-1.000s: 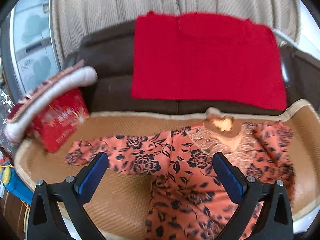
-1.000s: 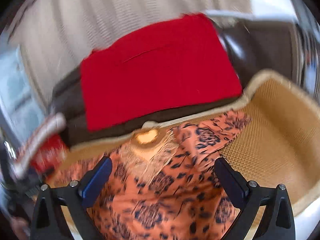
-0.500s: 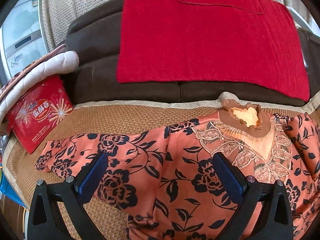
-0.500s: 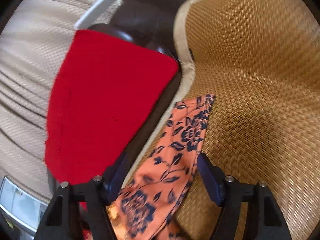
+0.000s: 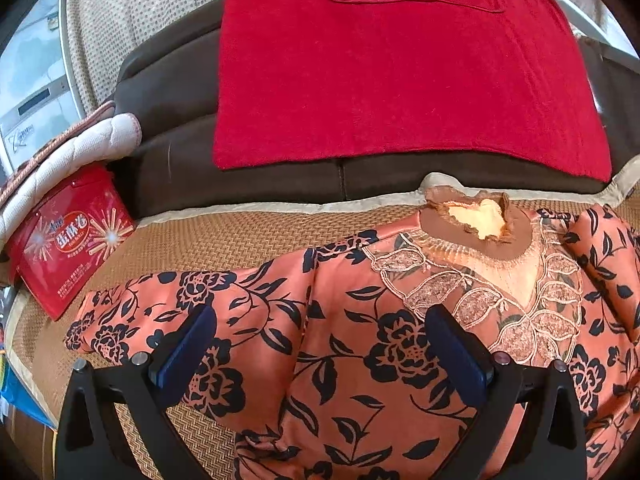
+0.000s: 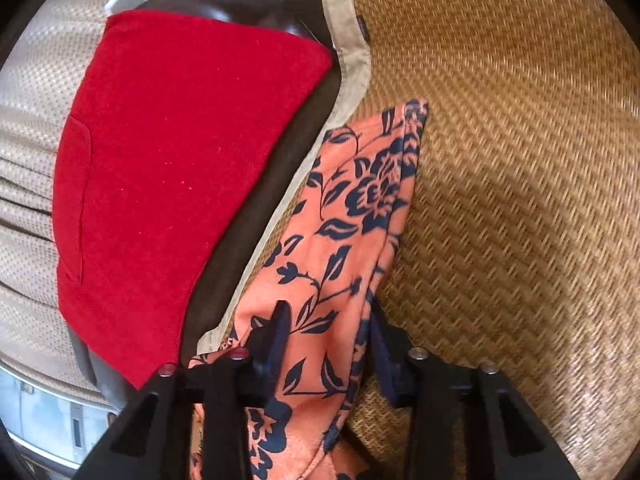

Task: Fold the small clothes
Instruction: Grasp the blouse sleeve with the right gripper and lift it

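An orange blouse with dark blue flowers lies spread on a woven mat, its lace neckline toward the sofa back. My left gripper is open and low over the blouse's chest, beside its left sleeve, with cloth under both pads. In the right wrist view the other sleeve runs between the fingers of my right gripper. Its jaws are closing around the sleeve, and a gap still shows beside the cloth.
A red towel hangs over the brown sofa back. A red snack box and a quilted white pad lean at the mat's left end. Bare mat stretches to the right of the sleeve.
Both grippers came down toward the blouse. The right one rolled and swung over to the right sleeve, and its jaws narrowed around it. The left one has barely moved in the last half second.
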Demonstrator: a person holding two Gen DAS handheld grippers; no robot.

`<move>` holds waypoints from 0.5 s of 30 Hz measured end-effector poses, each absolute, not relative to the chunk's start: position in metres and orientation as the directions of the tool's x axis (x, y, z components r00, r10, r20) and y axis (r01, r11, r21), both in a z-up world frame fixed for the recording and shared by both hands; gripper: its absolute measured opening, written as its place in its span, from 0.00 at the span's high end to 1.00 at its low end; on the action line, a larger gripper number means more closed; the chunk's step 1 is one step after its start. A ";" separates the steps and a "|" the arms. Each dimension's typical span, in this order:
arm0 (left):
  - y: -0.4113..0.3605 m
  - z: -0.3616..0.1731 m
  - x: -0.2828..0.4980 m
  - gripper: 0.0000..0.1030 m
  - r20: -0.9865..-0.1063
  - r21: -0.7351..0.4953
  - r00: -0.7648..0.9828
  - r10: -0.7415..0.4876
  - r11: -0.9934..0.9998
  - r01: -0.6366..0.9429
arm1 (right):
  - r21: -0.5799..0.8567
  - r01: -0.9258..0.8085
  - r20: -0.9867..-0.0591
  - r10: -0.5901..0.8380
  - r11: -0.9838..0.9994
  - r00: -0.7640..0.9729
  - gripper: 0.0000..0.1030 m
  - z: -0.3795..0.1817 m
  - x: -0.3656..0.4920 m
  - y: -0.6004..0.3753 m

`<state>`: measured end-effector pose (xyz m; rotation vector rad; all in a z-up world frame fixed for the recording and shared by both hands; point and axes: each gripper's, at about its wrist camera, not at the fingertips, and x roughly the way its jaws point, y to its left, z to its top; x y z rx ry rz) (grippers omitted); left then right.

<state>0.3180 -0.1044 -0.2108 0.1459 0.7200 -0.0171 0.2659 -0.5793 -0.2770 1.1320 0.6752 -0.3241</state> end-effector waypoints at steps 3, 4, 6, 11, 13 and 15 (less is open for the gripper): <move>-0.103 -0.211 0.317 0.00 -0.656 0.141 0.754 0.041 0.988 0.069 | 0.726 0.555 -0.633 0.079 0.407 0.770 0.74 -0.281 0.271 -0.576; -0.102 -0.211 0.317 0.00 -0.655 0.139 0.754 0.042 0.988 0.065 | 0.727 0.554 -0.628 0.066 0.406 0.776 0.79 -0.281 0.273 -0.574; -0.098 -0.209 0.318 0.00 -0.653 0.136 0.756 0.045 0.989 0.059 | 0.749 0.527 -0.594 0.054 0.402 0.802 0.92 -0.277 0.274 -0.571; -0.086 -0.207 0.322 0.00 -0.659 0.116 0.750 0.053 0.993 0.031 | 0.858 0.334 -0.409 0.128 0.390 0.903 0.92 -0.256 0.278 -0.552; -0.079 -0.205 0.323 0.00 -0.660 0.101 0.749 0.056 0.995 0.014 | 0.901 0.228 -0.322 0.216 0.370 0.922 0.92 -0.249 0.285 -0.539; -0.071 -0.203 0.324 0.00 -0.656 0.090 0.752 0.065 0.996 -0.008 | 0.906 0.167 -0.290 0.283 0.388 0.914 0.92 -0.238 0.290 -0.517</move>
